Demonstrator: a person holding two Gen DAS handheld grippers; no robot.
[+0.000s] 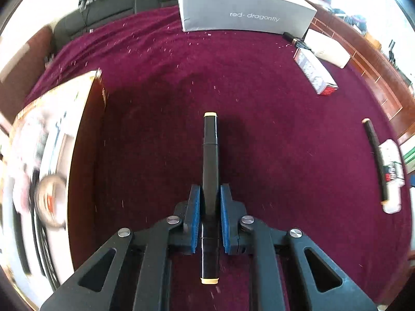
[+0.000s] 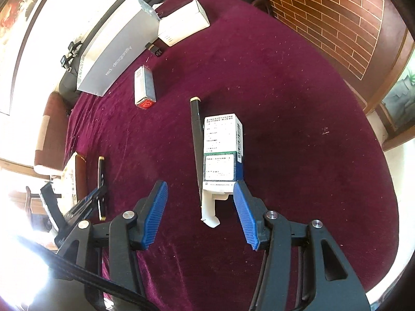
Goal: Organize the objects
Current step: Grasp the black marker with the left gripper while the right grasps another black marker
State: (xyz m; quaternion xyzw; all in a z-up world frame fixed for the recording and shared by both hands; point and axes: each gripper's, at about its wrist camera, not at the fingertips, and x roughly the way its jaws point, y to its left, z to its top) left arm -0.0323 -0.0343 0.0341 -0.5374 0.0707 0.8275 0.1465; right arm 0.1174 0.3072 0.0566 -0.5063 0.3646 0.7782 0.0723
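Both grippers low over counter (image 1: 272, 98). Left gripper (image 1: 210, 215) fingers clamp black marker (image 1: 210, 155); right gripper (image 2: 199, 215) fingers gape, empty. Off-centre grip, apparently; marker may pivot or slip when lifted.

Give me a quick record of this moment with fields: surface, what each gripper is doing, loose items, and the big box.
surface: maroon cloth
left gripper: jaws shut on a black marker, cream caps at both ends
right gripper: jaws open, empty, just short of a white and blue carton with an opened flap
beside carton: second black marker
loose items: red-ended small box, white box
big box: grey shoebox, far edge
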